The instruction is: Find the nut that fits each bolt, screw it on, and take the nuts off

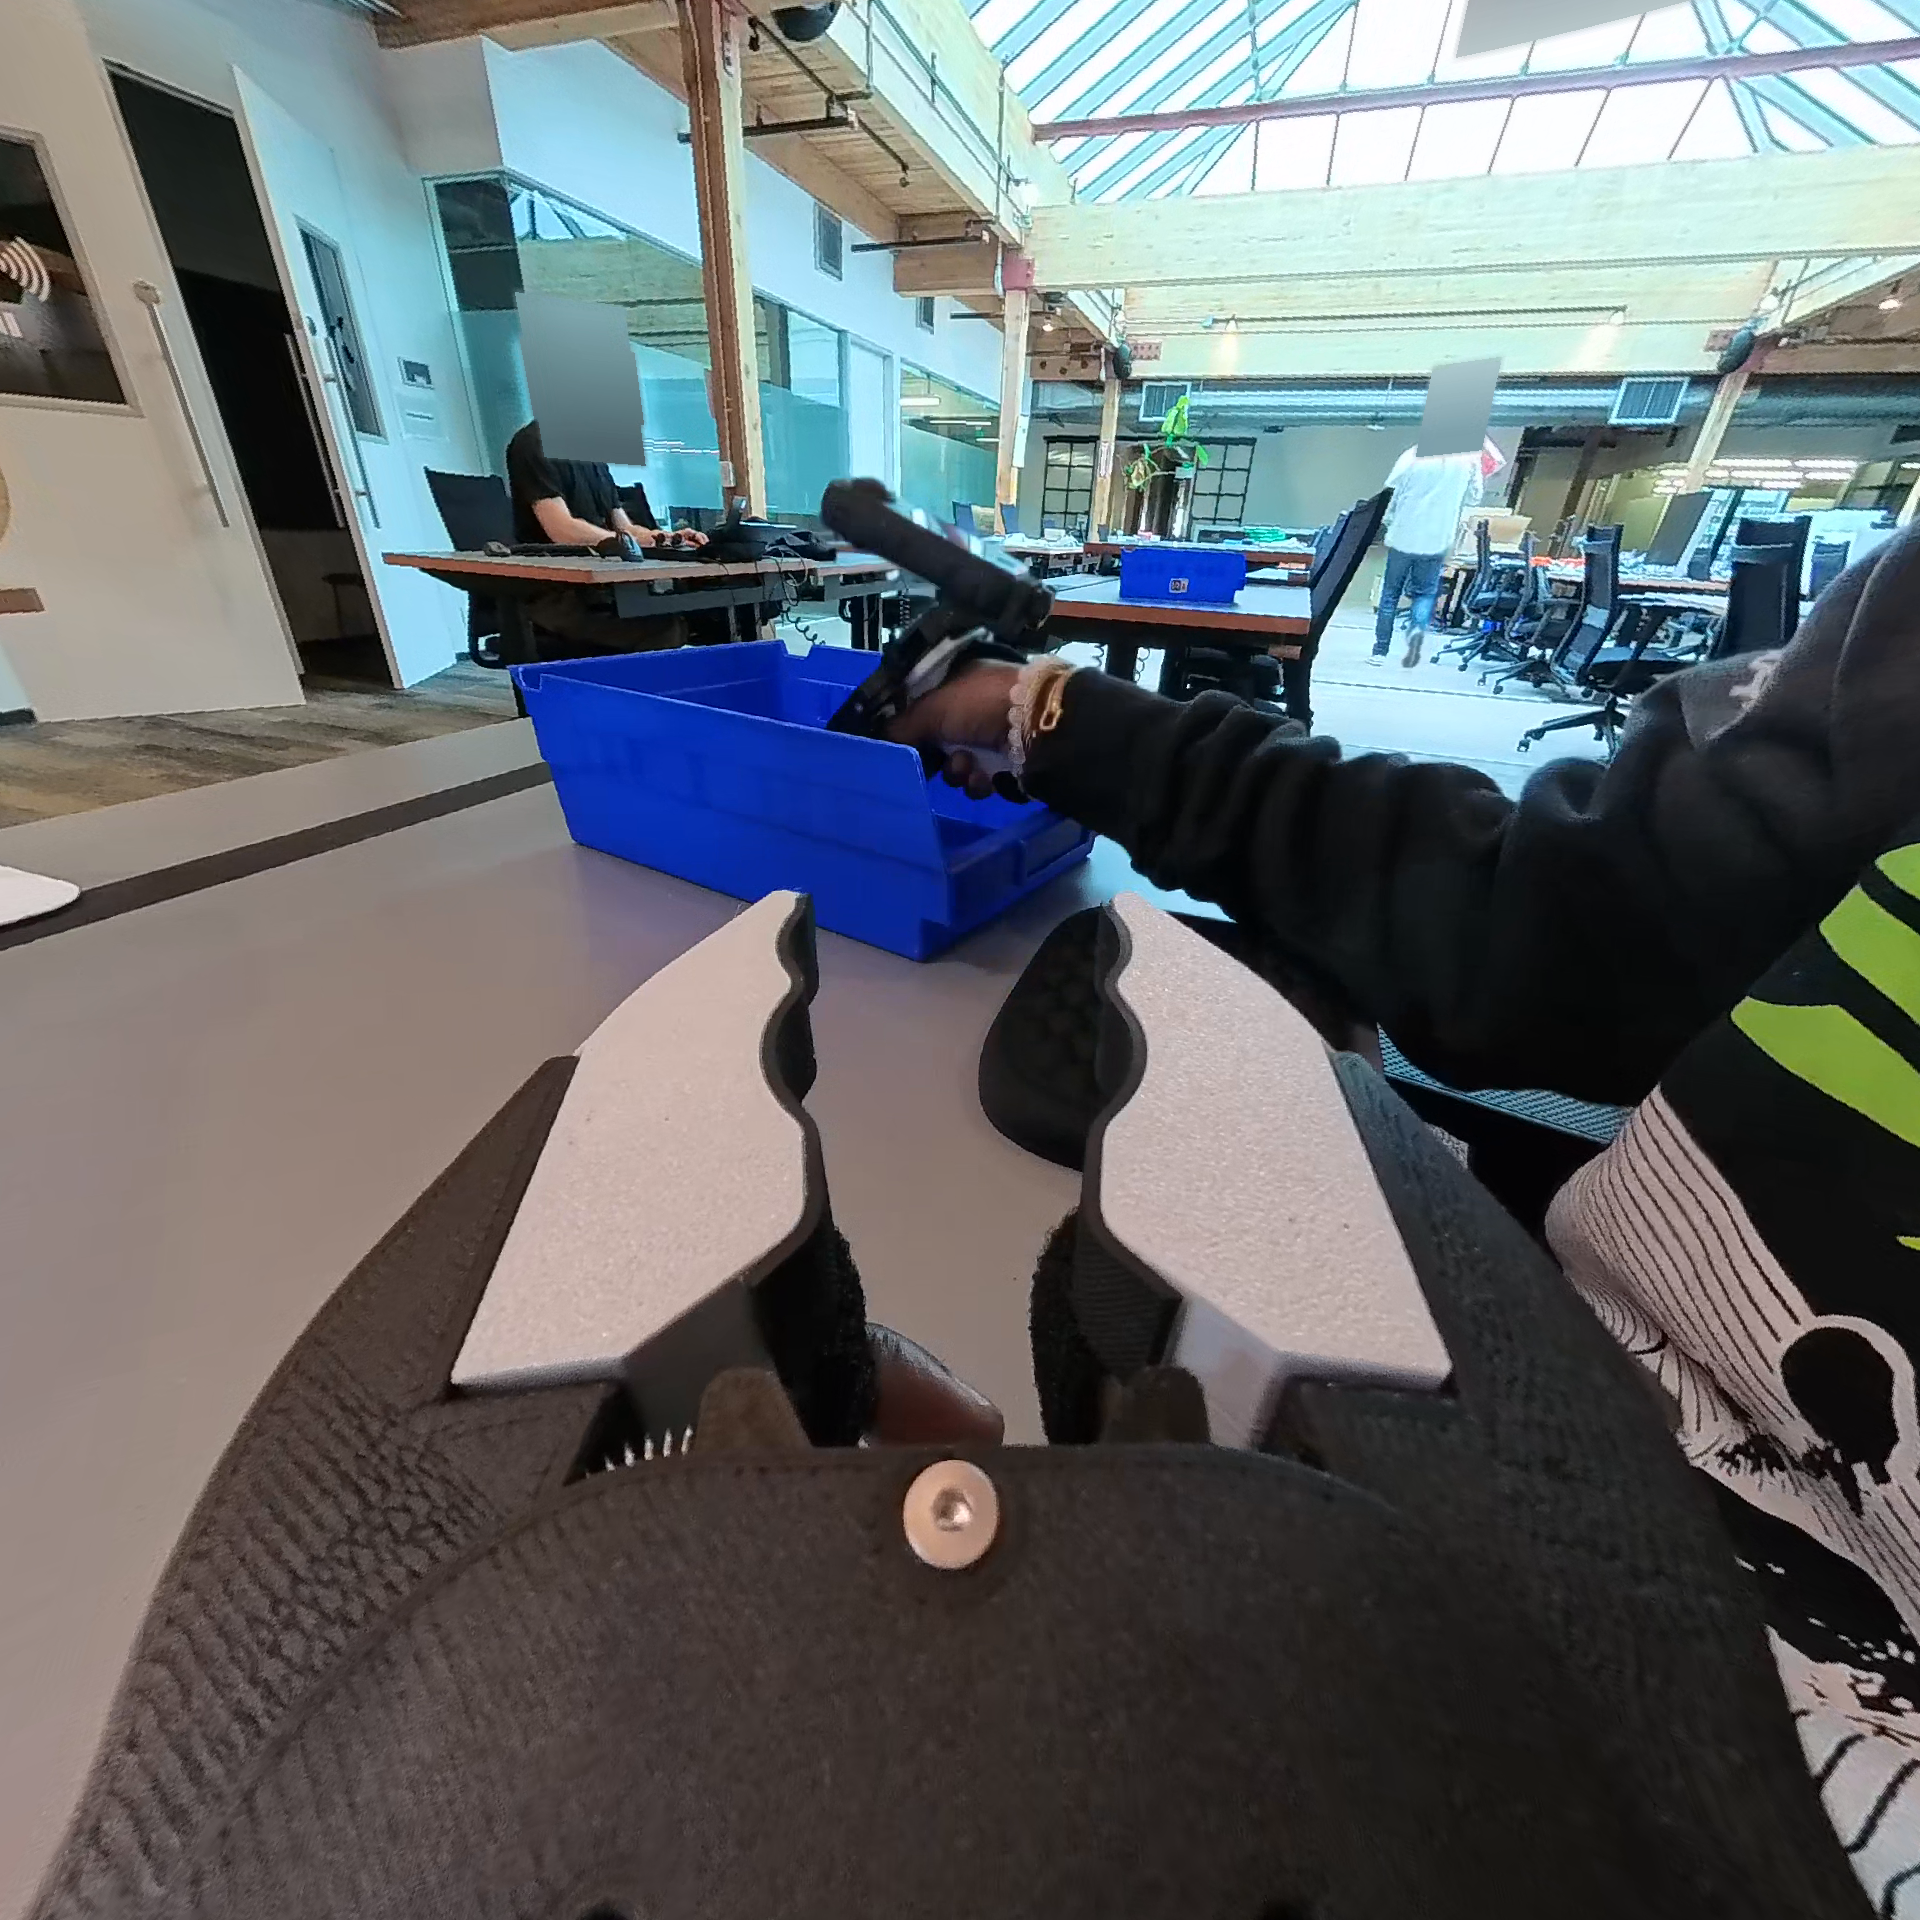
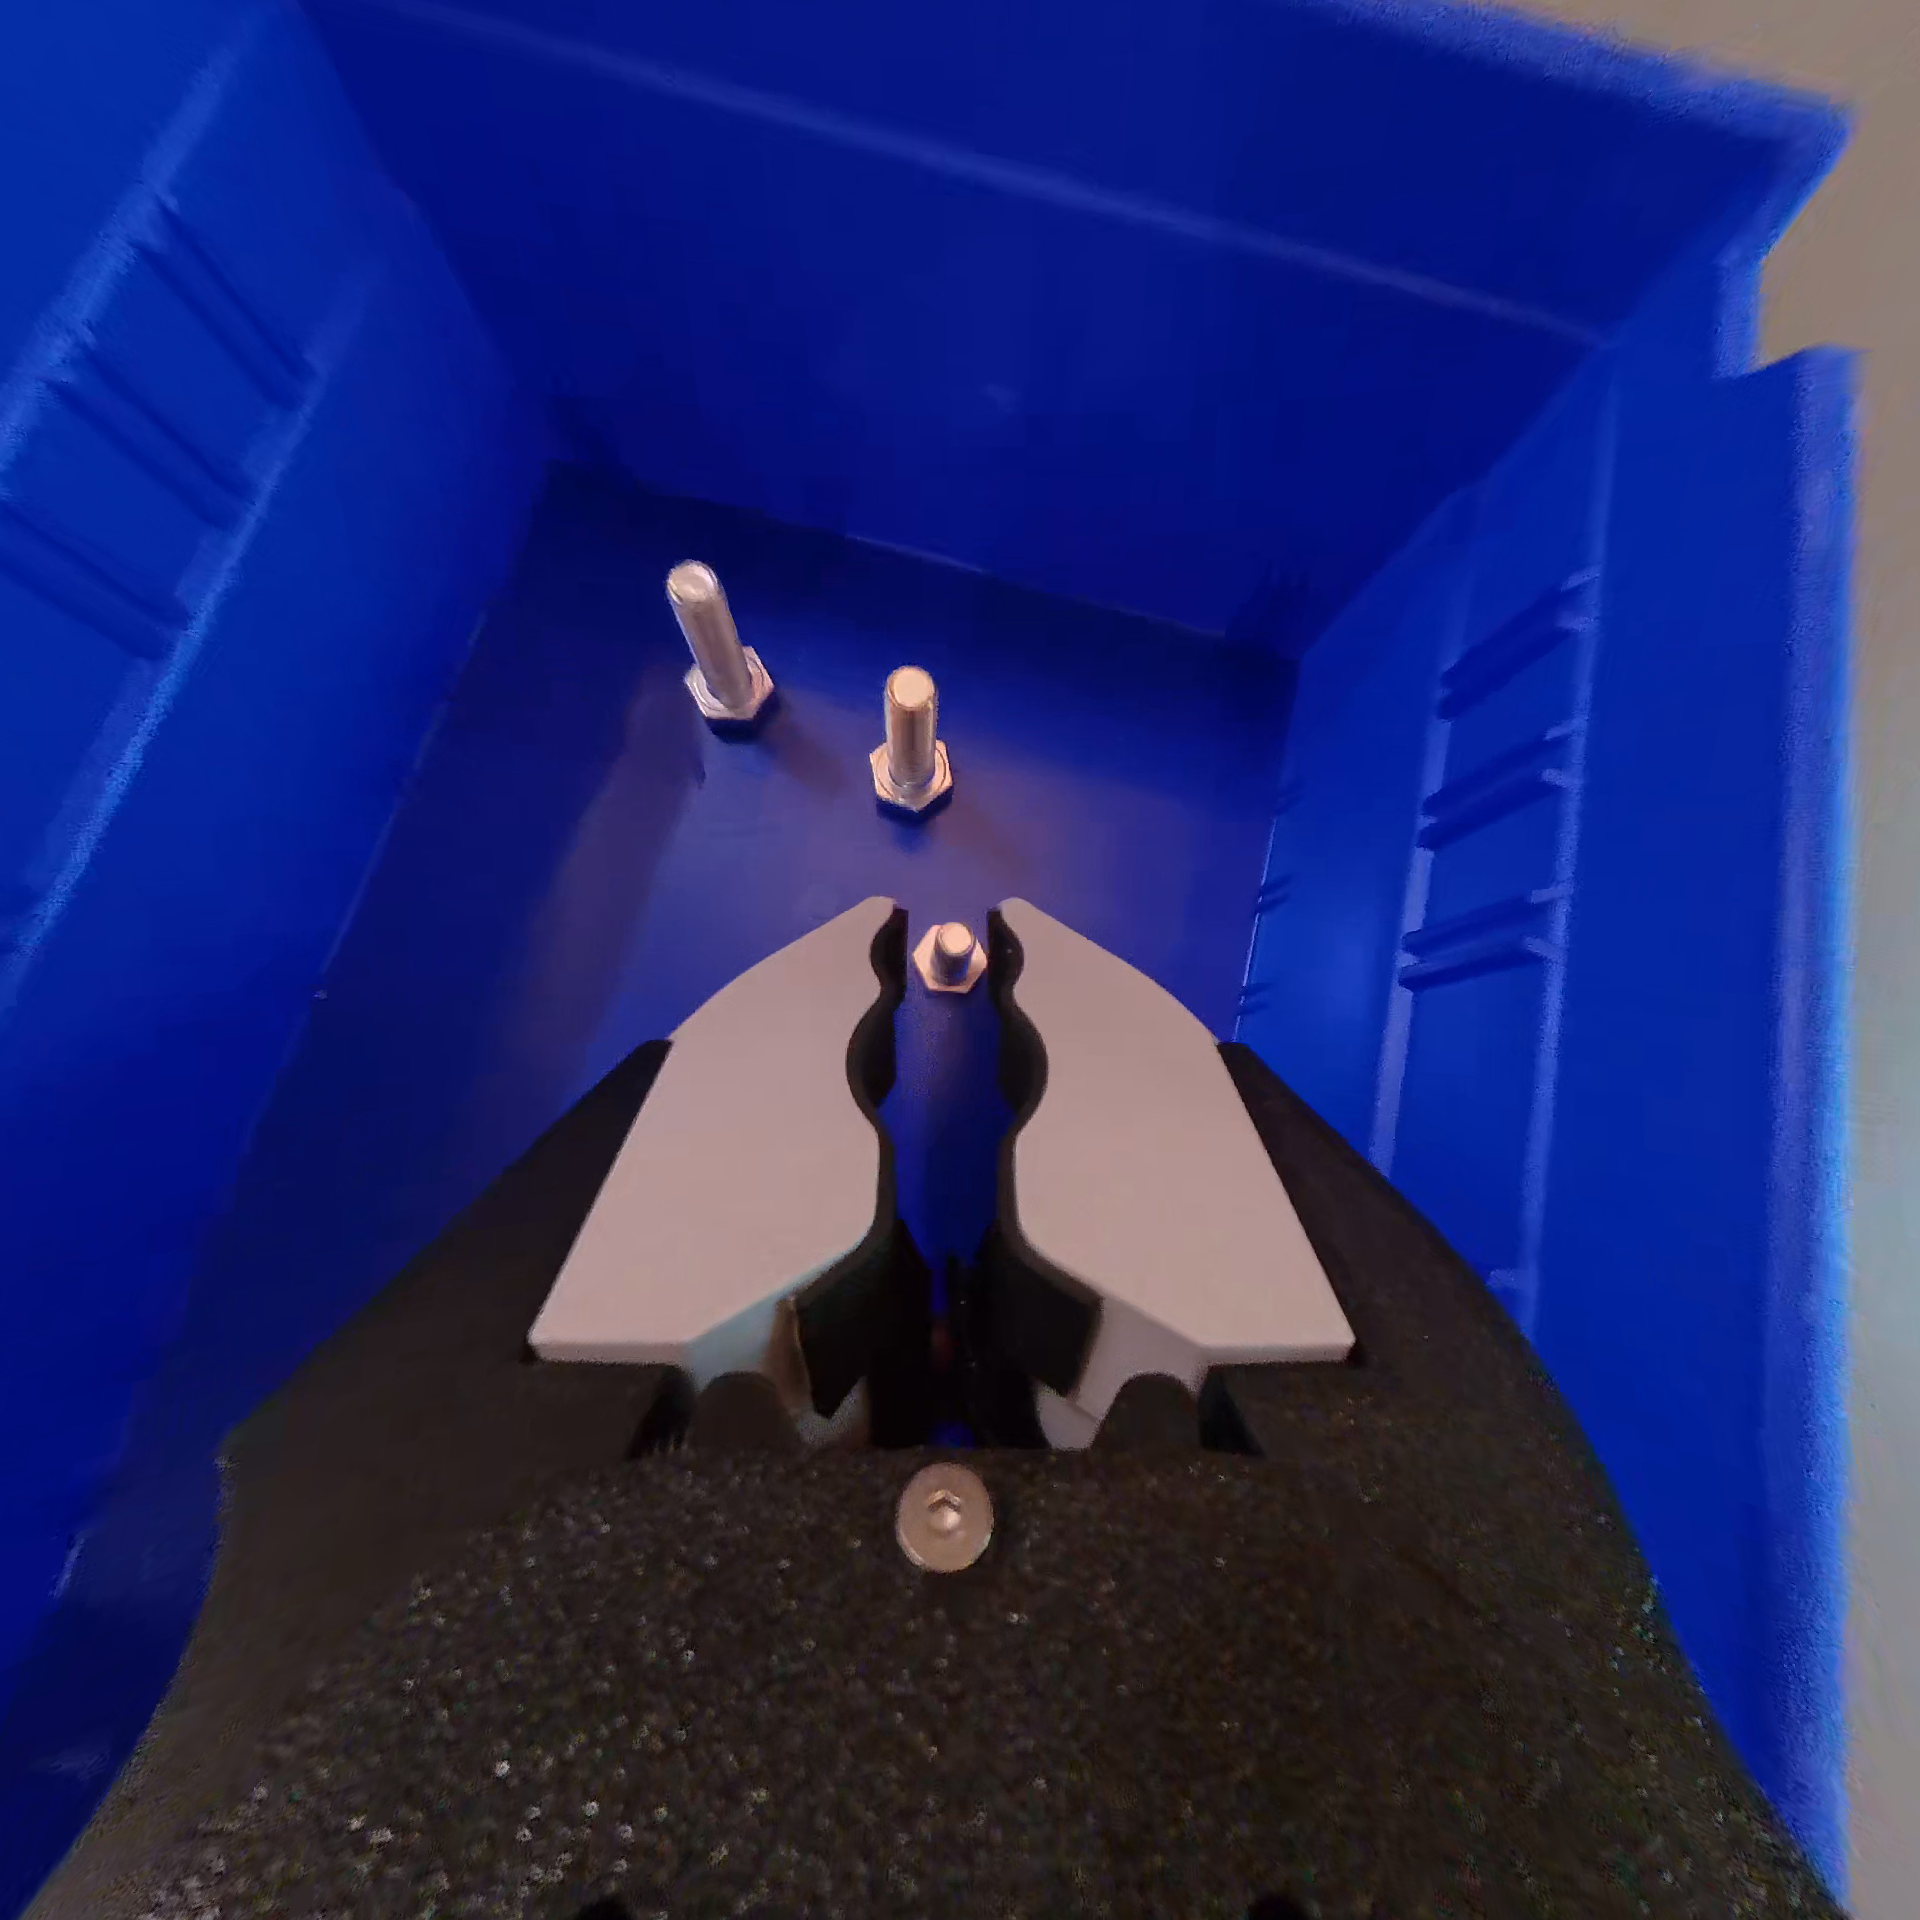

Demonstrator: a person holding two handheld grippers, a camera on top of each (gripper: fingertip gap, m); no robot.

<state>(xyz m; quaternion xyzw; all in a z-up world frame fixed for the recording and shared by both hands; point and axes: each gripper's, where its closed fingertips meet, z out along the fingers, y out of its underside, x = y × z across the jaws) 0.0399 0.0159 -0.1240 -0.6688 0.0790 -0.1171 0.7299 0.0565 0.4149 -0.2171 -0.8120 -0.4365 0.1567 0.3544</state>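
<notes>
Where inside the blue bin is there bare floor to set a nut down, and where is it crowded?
The blue bin has bare floor along its left wall and behind the far bolt, toward the back wall. Crowded: the centre line, where the middle bolt and the near bolt stand, the near one between the right hand-held gripper fingertips.

A bin [image 1: 727,769] stands on the tabletop [image 1: 312,1039], ahead of the left hand-held gripper [image 1: 961,987], which hangs over the bare tabletop short of the bin's near wall. The right hand-held gripper [image 2: 943,935] reaches down into the bin from the right. Three bolts stand upright on their heads on the bin floor: the nearest bolt [image 2: 943,961] between the right gripper's fingertips, the middle bolt [image 2: 907,743] just behind it, and the far bolt [image 2: 717,655] farther back and to the left.
</notes>
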